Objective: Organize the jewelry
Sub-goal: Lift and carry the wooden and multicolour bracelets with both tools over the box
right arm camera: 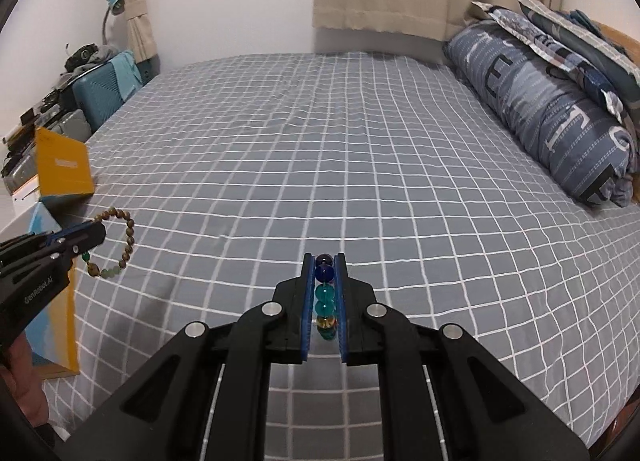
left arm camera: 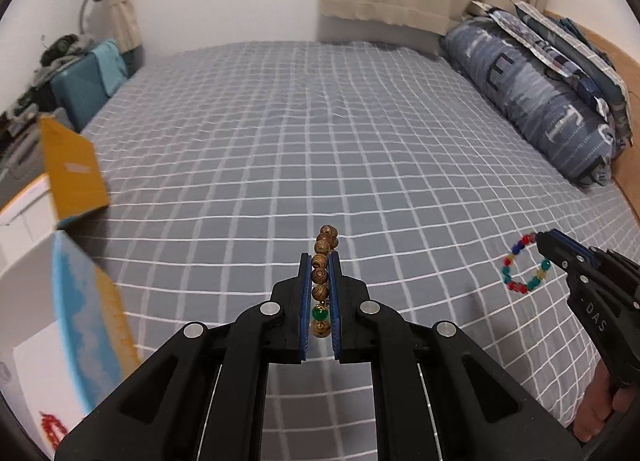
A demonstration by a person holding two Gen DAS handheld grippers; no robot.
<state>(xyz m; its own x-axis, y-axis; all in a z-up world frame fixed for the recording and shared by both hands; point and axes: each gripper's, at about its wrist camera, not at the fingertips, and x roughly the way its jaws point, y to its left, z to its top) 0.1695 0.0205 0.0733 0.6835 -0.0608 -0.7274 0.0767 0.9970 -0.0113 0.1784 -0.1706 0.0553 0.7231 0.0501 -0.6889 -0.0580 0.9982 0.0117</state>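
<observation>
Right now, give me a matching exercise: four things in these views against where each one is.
Things:
1. wooden bead bracelet
2. coloured bead bracelet
3. yellow box flap
4. blue patterned pillow

Places:
A. along the right edge of the bed
B. clamped in the right claw
C. standing at the left edge of the bed
D. clamped in the left claw

Pairs: 1-D, 2-B, 3-C, 4-A

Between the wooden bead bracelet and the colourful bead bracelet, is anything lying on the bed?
Nothing. In the left wrist view, only bare checked bedsheet lies between the wooden bead bracelet, clamped in the left gripper, and the colourful bead bracelet, held by the right gripper.
</observation>
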